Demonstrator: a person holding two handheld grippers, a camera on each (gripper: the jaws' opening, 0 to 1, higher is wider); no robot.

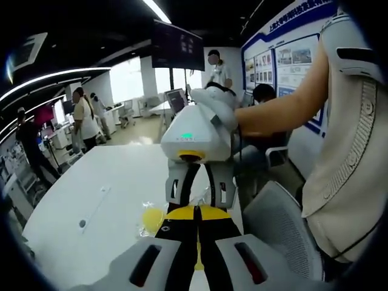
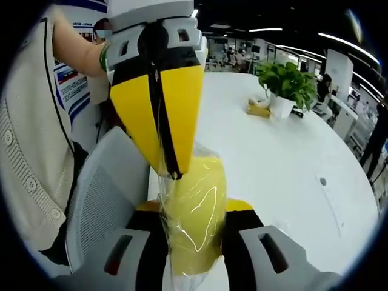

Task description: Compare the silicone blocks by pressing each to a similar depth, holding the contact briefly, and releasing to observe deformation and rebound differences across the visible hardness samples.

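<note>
Table (image 2: 291,157): white, broad, bearing a potted plant (image 2: 286,85).
Left gripper (image 2: 173,173): jaws together, pinching clear wrap above the block.
Right gripper (image 2: 194,242): jaws clamped on the block's sides.
Silicone block (image 2: 197,212): yellow, plastic-wrapped, held off the table's edge.

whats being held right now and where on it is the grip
A yellow silicone block in clear plastic wrap. The right gripper clamps its lower part between its jaws. The left gripper, coming from above, pinches the wrap at the block's top edge.
</note>
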